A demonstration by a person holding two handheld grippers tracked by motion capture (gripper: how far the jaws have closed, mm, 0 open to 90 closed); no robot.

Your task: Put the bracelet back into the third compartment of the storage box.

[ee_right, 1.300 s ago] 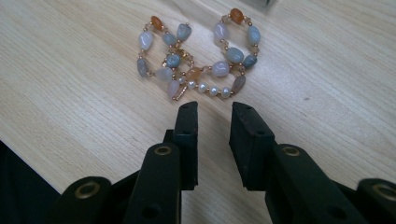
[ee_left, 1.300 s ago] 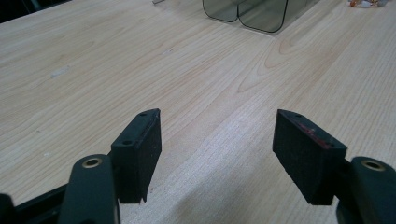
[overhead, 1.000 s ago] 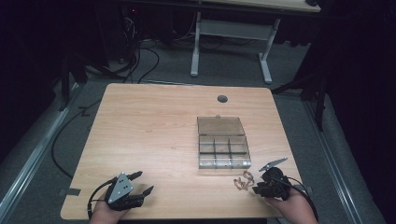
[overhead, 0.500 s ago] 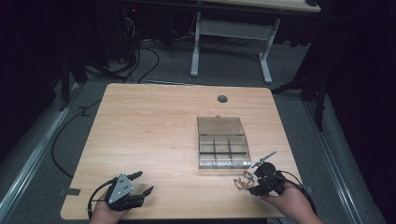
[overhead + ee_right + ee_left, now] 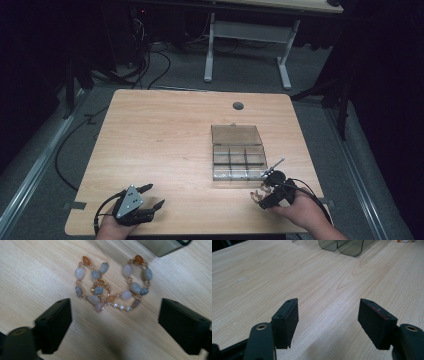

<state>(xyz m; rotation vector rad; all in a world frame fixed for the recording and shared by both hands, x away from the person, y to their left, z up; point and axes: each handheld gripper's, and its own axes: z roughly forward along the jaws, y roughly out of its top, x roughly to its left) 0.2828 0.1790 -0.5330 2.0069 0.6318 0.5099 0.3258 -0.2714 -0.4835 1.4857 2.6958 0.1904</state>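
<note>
A bracelet (image 5: pixel 112 285) of grey, white and orange stone beads on gold links lies in loose loops on the wooden table (image 5: pixel 165 140). It rests just ahead of my right gripper (image 5: pixel 115 305), whose jaws have just been opening. They now stand wide on either side, and neither pad touches the beads. From above, the bracelet (image 5: pixel 256 194) sits by the right gripper (image 5: pixel 264 194) near the front right edge. My left gripper (image 5: pixel 156 195) rests at the front left, open, with bare wood between its pads (image 5: pixel 287 320).
A clear plastic compartment box (image 5: pixel 237 160) with its lid folded back stands just behind the bracelet, and its corner (image 5: pixel 162 246) is close to the beads. A round cable hole (image 5: pixel 238 105) lies at the table's far side. The box (image 5: pixel 347 246) is far ahead of the left gripper.
The right hand has shifted a little to the left, closer to the bracelet and box, and its jaws have spread wider. The left hand has kept still.
</note>
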